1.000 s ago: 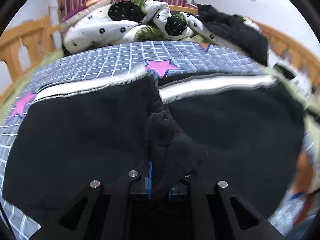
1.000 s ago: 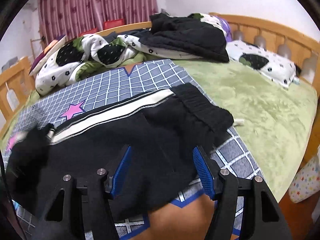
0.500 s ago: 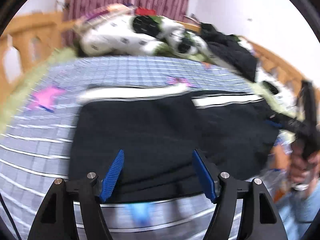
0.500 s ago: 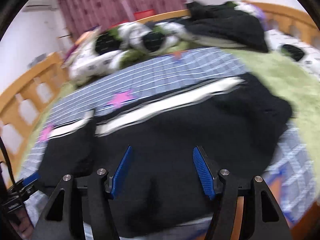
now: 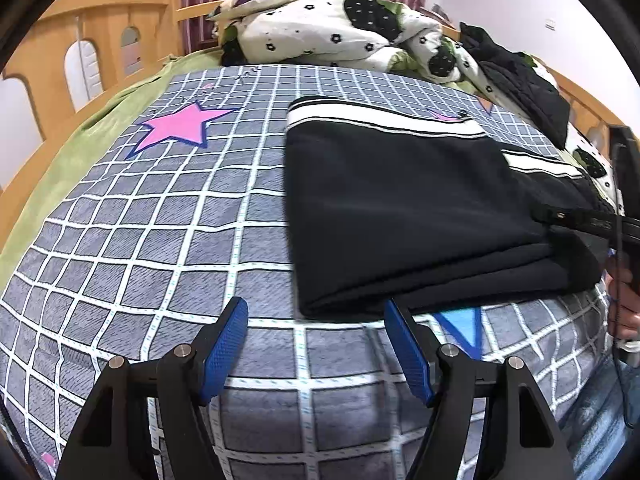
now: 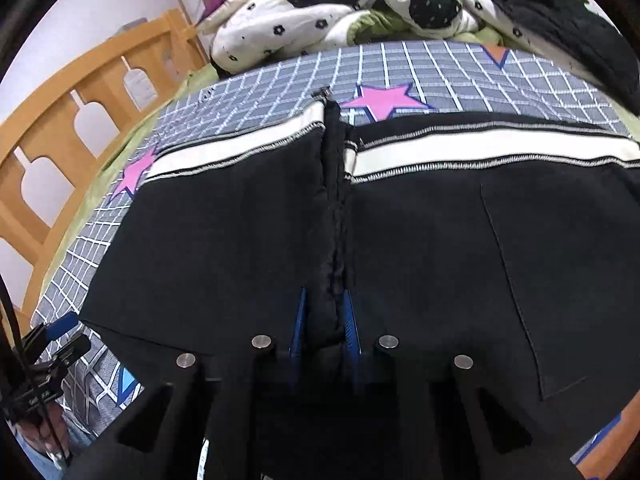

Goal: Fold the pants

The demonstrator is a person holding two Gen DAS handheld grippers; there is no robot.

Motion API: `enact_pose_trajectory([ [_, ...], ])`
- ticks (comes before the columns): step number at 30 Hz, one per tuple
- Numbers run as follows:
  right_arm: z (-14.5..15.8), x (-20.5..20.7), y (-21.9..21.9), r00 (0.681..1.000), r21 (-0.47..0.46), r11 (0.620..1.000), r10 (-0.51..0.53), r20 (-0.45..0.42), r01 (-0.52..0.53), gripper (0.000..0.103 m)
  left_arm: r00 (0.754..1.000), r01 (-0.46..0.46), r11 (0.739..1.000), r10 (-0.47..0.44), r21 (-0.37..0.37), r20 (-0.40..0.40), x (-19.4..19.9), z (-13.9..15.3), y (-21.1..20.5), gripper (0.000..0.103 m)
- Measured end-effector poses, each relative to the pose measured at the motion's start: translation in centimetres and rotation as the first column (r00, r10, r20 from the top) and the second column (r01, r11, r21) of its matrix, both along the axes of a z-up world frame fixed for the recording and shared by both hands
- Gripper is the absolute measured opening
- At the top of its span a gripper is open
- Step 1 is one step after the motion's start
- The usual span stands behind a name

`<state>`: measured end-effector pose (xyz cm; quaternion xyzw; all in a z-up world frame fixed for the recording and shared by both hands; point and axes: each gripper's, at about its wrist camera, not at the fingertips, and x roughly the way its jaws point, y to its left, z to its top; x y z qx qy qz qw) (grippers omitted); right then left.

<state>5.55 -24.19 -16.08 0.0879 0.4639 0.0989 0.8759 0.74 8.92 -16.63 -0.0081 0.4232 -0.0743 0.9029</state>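
Hidden: pants [image 6: 420,240] near edge buried under right gripper [image 6: 324,320] | Axis: white stripe runs left-right, pants folded on checked blanket [image 5: 160,248] | Right gripper: jaws closing, pinching a black fabric ridge | Left gripper [image 5: 316,344]: wide apart, empty, at pants' corner

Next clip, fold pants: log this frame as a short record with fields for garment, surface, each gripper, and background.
garment: black pants with white side stripe, folded, lying flat
surface: grey grid blanket with pink stars, on a wooden-framed bed
left gripper: open, empty, beside the fold's near left corner
right gripper: jaws closing, a ridge of pants fabric pinched between the pads
background: rumpled flower-print quilt, dark clothing at the far side
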Motion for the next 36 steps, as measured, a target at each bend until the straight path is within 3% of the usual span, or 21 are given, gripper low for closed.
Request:
enact_pose_trajectory([
  [4, -0.2, -0.2, -0.7, 1.0, 0.044, 0.999, -0.006, -0.02, 0.007, 0.023, 0.999, -0.03, 0.998, 0.031, 0.048, -0.017, 0.9, -1.2, -0.1, 0.068],
  [5, -0.4, -0.2, -1.0, 0.999, 0.056, 0.998, -0.014, -0.033, 0.015, 0.029, 0.999, -0.036, 0.998, 0.037, 0.042, -0.002, 1.0, -1.2, -0.2, 0.068],
  [11, -1.6, 0.4, -0.7, 0.998, 0.101, 0.994, -0.025, -0.065, 0.031, 0.04, 0.998, -0.056, 0.998, 0.057, -0.035, 0.032, 2.2, -1.0, -0.5, 0.068],
  [14, -2.2, 0.9, 0.3, 0.999, 0.081, 0.996, -0.038, -0.039, 0.041, 0.044, 0.996, -0.081, 0.988, 0.084, -0.129, 0.016, 2.1, -1.0, 1.0, 0.068],
  [16, -2.2, 1.0, 0.9, 0.999, 0.053, 0.998, -0.034, -0.027, 0.035, 0.035, 0.995, -0.103, 0.986, 0.104, -0.129, 0.006, 2.1, -1.1, 1.6, 0.065],
  [17, -2.0, 0.9, 0.9, 1.0, 0.06, 0.998, -0.02, -0.023, 0.021, 0.024, 0.994, -0.104, 0.988, 0.106, -0.111, 0.005, 2.2, -1.2, 1.7, 0.062],
  [19, -1.2, 0.5, 0.2, 1.0, 0.111, 0.994, -0.018, -0.009, 0.019, 0.02, 0.996, -0.09, 0.99, 0.092, -0.108, 0.012, 2.1, -1.1, 1.7, 0.052],
  [21, 0.4, -0.7, -1.0, 0.999, 0.207, 0.978, -0.014, 0.029, 0.008, 0.019, 0.996, -0.08, 0.99, 0.083, -0.116, 0.015, 1.8, -0.7, 1.9, 0.051],
  [23, 1.8, -2.2, -1.3, 0.998, 0.243, 0.97, 0.005, 0.059, -0.019, 0.019, 0.997, -0.076, 0.989, 0.079, -0.128, 0.017, 1.7, -0.7, 2.1, 0.052],
  [25, 1.9, -3.1, -0.8, 0.997, 0.185, 0.982, 0.027, 0.079, -0.041, 0.022, 0.996, -0.088, 0.989, 0.088, -0.121, -0.002, 2.0, -1.4, 2.0, 0.053],
  [27, -1.2, -2.2, 0.1, 0.999, 0.088, 0.996, 0.03, -0.036, -0.027, 0.028, 0.996, -0.093, 0.991, 0.093, -0.095, -0.005, 2.1, -1.8, 1.6, 0.055],
  [28, -2.3, -1.9, 0.1, 0.998, 0.089, 0.996, 0.026, -0.065, -0.02, 0.028, 0.996, -0.094, 0.993, 0.094, -0.07, -0.002, 2.2, -1.8, 1.2, 0.055],
  [31, -1.1, -2.5, 0.1, 0.999, 0.054, 0.998, 0.042, -0.018, -0.041, 0.032, 0.997, -0.081, 0.997, 0.081, -0.018, 0.013, 2.0, -1.2, 0.7, 0.055],
  [33, -0.1, -3.5, -0.3, 0.999, 0.042, 0.998, 0.035, 0.023, -0.036, 0.035, 0.999, -0.032, 0.998, 0.033, -0.047, 0.013, 1.5, -0.8, 0.6, 0.055],
  [36, 0.5, -4.5, -1.1, 0.998, 0.039, 0.999, 0.024, 0.053, -0.027, 0.035, 0.993, 0.113, 0.985, -0.109, -0.132, 0.034, 0.2, 0.0, 0.3, 0.055],
])
